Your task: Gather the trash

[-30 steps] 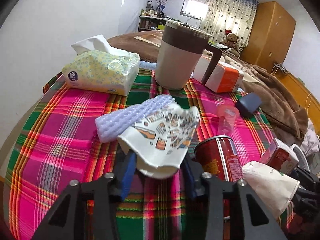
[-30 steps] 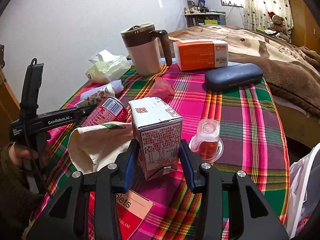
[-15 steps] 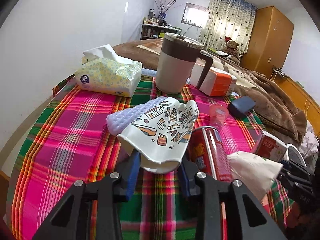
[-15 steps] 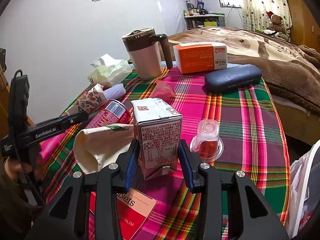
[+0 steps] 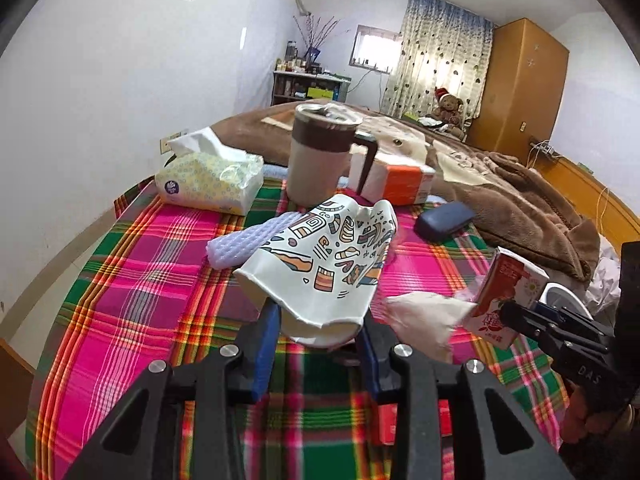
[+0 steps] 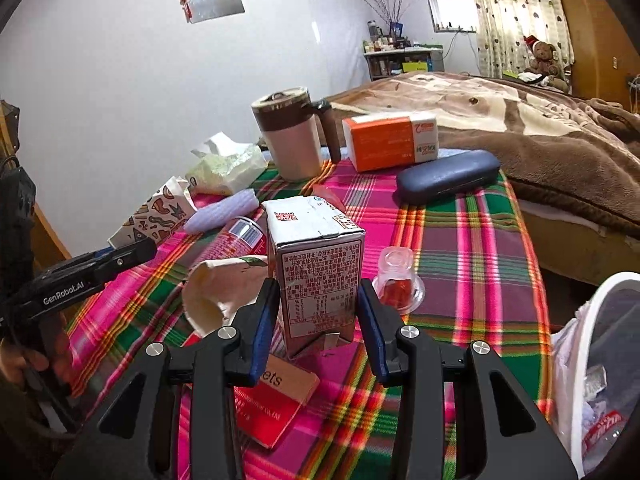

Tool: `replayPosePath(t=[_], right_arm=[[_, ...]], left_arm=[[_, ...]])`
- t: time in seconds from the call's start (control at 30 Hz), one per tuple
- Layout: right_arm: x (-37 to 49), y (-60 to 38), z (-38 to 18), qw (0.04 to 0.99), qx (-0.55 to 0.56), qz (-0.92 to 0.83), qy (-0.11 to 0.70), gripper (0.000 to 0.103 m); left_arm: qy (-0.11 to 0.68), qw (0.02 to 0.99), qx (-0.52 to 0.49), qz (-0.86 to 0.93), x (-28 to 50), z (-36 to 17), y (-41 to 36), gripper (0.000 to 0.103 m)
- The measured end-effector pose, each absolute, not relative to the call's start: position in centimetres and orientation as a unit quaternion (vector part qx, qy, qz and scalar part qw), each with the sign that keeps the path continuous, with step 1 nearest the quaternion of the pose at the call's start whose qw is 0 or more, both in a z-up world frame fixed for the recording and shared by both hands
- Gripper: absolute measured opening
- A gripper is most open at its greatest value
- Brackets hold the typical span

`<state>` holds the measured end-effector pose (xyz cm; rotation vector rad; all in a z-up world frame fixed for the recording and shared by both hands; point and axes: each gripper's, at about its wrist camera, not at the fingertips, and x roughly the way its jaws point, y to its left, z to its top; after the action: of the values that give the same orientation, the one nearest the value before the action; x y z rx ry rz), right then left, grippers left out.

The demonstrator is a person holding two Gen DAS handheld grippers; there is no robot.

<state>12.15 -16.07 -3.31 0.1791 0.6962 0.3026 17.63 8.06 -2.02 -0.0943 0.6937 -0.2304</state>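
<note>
My left gripper [image 5: 320,316] is shut on a crushed paper cup [image 5: 324,264] with a coloured doodle print, held above the plaid tablecloth [image 5: 132,280]. In the right wrist view the same cup [image 6: 156,212] shows at the far left. My right gripper [image 6: 318,300] is shut on a grey drink carton [image 6: 316,264], held upright just over the table. Around it lie a red can [image 6: 240,240], a crumpled white paper bag [image 6: 216,292], a small clear plastic cup [image 6: 398,276] and a red leaflet [image 6: 272,404].
A bin lined with a white bag [image 6: 592,320] stands off the table's right edge. A lidded mug [image 5: 320,160], a tissue pack [image 5: 208,184], an orange box [image 6: 390,140], a blue case [image 6: 448,176] and a lilac bubbled roll [image 5: 240,244] sit farther back. A bed with a brown blanket [image 6: 560,152] lies behind.
My left gripper has risen and drawn back with the paper cup, which now hides the red can. The right gripper has lifted the carton slightly.
</note>
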Motion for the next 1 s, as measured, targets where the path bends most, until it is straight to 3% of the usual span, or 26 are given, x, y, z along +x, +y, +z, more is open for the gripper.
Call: replayPosePath(t=[1.0], right_arm=[[2.9, -31.0, -1.2, 0.949, 0.122, -0.014, 0.292, 0.041]], left_arm=[[0.314, 0.912, 0.010, -0.264, 11.1, 1.0, -10.6, 0.037]])
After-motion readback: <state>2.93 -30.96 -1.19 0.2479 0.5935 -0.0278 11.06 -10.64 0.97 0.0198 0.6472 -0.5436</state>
